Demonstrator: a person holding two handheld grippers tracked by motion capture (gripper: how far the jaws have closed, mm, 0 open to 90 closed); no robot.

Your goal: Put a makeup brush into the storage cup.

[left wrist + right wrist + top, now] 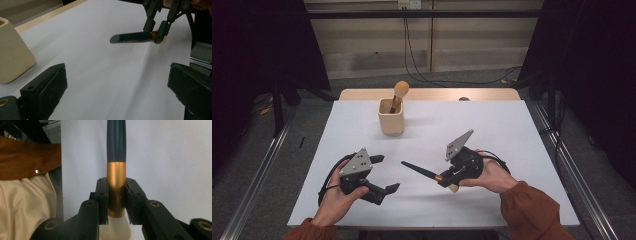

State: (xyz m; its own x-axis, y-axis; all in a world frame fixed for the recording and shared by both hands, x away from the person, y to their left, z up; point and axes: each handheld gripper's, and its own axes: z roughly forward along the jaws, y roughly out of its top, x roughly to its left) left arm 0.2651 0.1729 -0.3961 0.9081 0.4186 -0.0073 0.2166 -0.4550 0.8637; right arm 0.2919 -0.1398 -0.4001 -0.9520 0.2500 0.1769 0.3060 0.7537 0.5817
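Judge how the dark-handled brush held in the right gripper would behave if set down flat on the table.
The dark-handled brush looks stiff: its handle juts out straight from the right gripper, whose jaws clamp only the gold band. Its round handle would probably roll on the smooth table. It seems light, and the white bristles would likely flex.

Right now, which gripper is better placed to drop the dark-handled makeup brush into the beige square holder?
The right gripper: its jaws are already clamped on the gold ferrule of the dark-handled makeup brush, held above the table. The left gripper is open and empty, though about as near the beige square holder.
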